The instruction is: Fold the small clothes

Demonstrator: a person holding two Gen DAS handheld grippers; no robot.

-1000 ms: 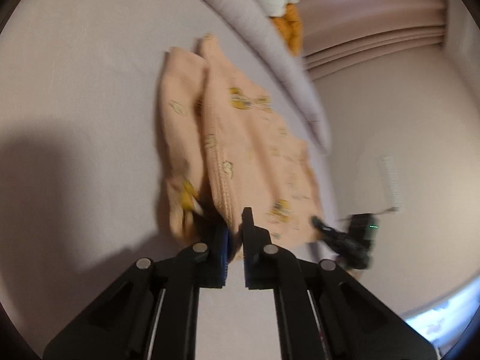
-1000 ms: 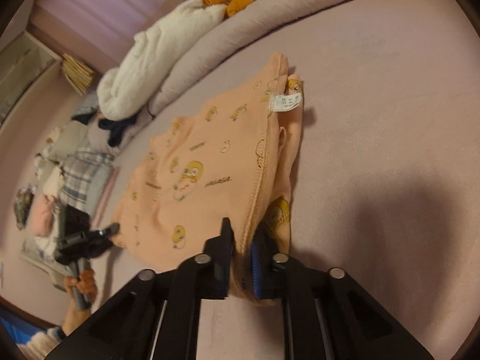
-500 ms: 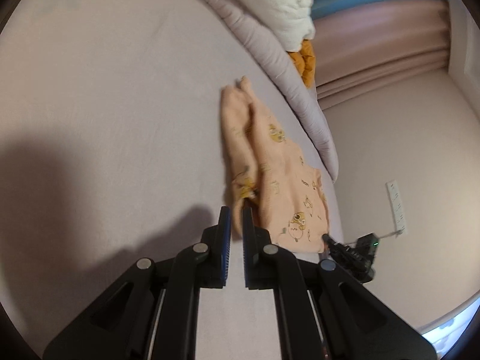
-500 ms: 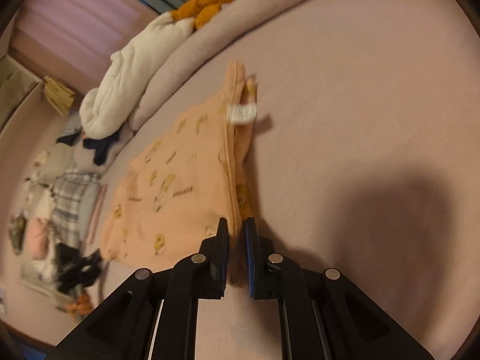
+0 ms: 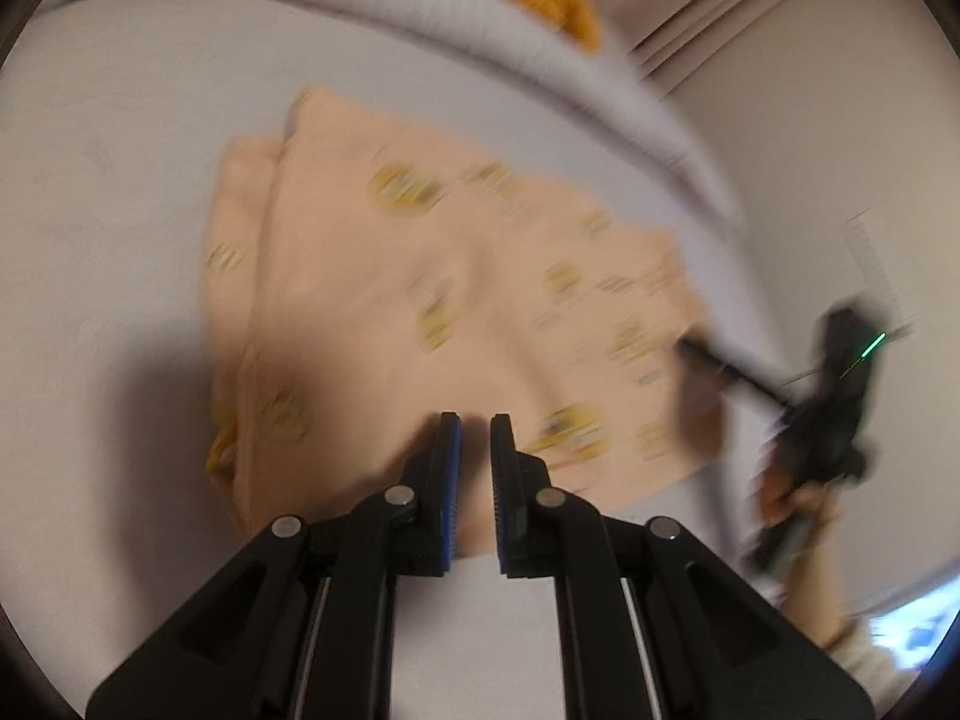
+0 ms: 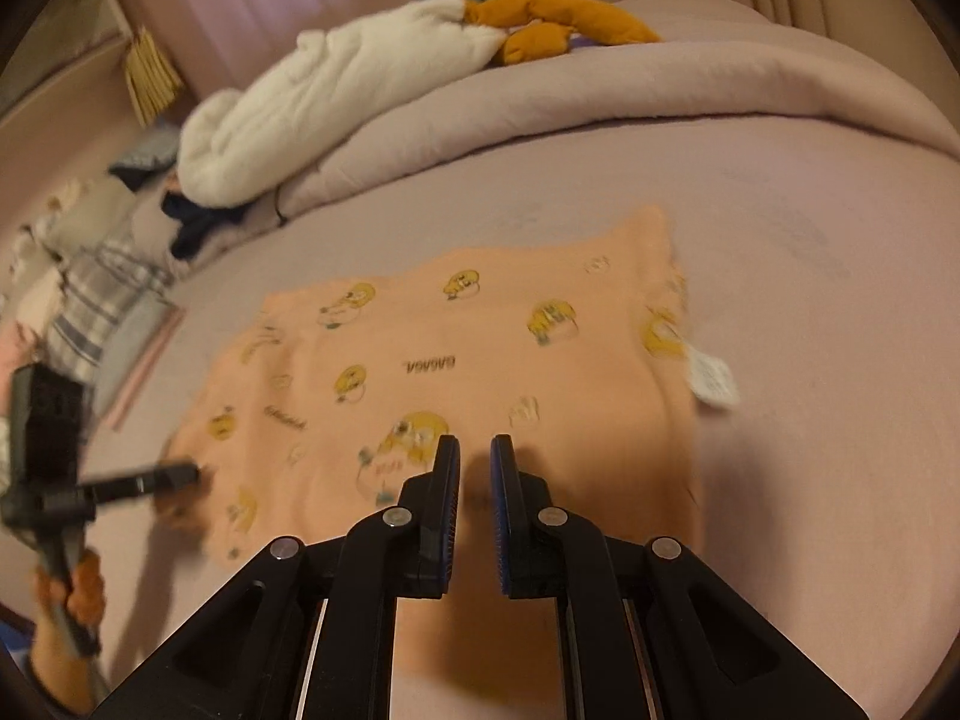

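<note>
A peach garment (image 5: pixel 456 276) printed with yellow chicks lies spread flat on the pale bed sheet (image 5: pixel 120 240). My left gripper (image 5: pixel 475 420) hovers over its near edge. Its jaws are opening from a narrow gap, and no cloth shows pinched between them. In the right wrist view the garment (image 6: pixel 480 360) fills the middle, a white label (image 6: pixel 711 381) at its right edge. My right gripper (image 6: pixel 475 441) stands shut above the cloth and casts a shadow on it. Each view shows the other gripper at the garment's side edge: the right gripper (image 5: pixel 690 348), the left gripper (image 6: pixel 186 474).
A rolled lilac duvet (image 6: pixel 600 96) borders the far side of the bed, with a white blanket (image 6: pixel 330 90) and an orange plush toy (image 6: pixel 558 18) on it. A pile of other clothes (image 6: pixel 90 276) lies at the left. A hand (image 6: pixel 78 594) grips the left tool's handle.
Half a second ago the garment was a narrow strip pinched in both grippers. Now it lies wide and flat beneath them, and both views have swung closer and are blurred.
</note>
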